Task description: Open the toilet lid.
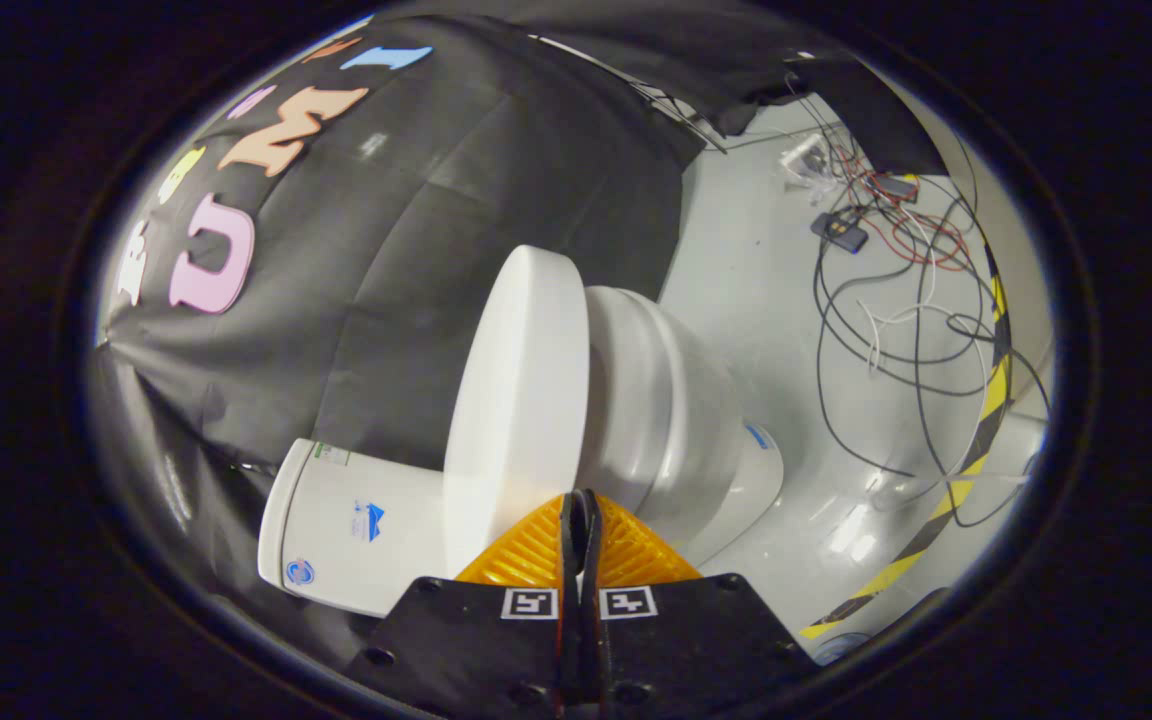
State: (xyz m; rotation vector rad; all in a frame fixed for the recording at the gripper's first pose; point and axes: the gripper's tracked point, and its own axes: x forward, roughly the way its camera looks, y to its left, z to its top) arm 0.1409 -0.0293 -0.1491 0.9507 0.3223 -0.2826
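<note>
The view is rolled sideways, with the floor off to the right. A white toilet stands against the black cloth wall. Its round lid (511,400) lies over the bowl (666,410), with at most a thin wedge of gap at the far end. The tank (356,530) sits left of the fingers. My gripper (579,505) is shut, its fingers pressed together with only a sliver between them. The fingertips rest at the near rim, right where the lid meets the bowl. Whether they pinch a lip of the lid is hidden.
A pale glossy floor (766,300) lies beyond the bowl, strewn with tangled cables (896,300) and small devices (841,232). Yellow-and-black tape (976,440) runs along the floor's edge.
</note>
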